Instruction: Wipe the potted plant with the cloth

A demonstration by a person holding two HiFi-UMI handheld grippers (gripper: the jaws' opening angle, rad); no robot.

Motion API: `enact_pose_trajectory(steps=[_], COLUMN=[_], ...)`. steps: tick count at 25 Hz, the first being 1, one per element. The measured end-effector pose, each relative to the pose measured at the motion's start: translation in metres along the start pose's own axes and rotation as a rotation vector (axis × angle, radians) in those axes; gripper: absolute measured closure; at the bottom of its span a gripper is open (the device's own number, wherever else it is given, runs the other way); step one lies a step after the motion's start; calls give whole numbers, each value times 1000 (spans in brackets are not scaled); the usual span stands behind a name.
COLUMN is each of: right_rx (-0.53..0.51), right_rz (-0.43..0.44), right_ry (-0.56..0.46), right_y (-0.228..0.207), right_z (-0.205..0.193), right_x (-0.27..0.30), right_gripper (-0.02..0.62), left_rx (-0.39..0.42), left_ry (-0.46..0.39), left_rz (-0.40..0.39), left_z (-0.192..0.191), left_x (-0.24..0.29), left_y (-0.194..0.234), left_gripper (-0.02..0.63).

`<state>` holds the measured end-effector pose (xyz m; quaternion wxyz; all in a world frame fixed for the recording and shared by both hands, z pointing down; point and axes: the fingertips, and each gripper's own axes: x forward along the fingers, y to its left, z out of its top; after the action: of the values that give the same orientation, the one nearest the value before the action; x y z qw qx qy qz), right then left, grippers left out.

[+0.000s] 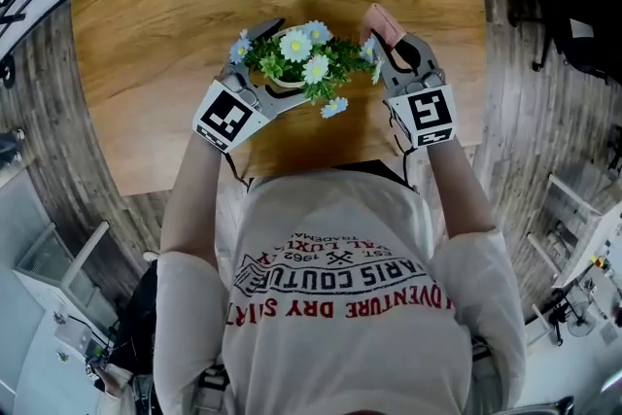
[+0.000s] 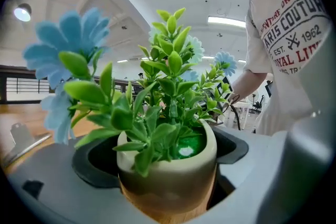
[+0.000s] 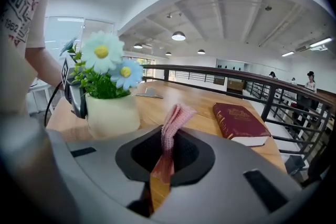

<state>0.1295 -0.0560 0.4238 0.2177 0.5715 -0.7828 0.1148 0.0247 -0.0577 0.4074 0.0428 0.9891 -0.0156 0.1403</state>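
- left hand-held gripper (image 1: 264, 65) clamped around the cream pot of the potted plant (image 1: 303, 63).
- right hand-held gripper (image 1: 393, 46), just right of it, pinching a folded pink cloth (image 3: 171, 126).

White red-lettered T-shirt (image 1: 340, 292), grey hand-held grippers (image 1: 275, 63) (image 1: 394, 44), marker cubes (image 1: 228, 115) (image 1: 429, 117)

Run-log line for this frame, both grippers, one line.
left gripper: shut on potted plant | right gripper: shut on cloth | cloth: held upright beside potted plant | potted plant: upright on table

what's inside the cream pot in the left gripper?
Green leafy stems and pale flowers rise from the pot; a glossy green filler shows. Leaves cover the rest.
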Motion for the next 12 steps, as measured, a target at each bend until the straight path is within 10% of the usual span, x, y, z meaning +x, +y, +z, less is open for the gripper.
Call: enact_pose_trajectory(steps=[12], right_rx=[50], right_rz=[-14], right_ry=[-31], right_y=[-8], right_z=[-21], right_x=[8], right_gripper=[552], left_rx=[39], left_ry=[90], left_rz=[-27], left_z=[-56], left_x=[16], left_y=[-10], left_gripper=[82])
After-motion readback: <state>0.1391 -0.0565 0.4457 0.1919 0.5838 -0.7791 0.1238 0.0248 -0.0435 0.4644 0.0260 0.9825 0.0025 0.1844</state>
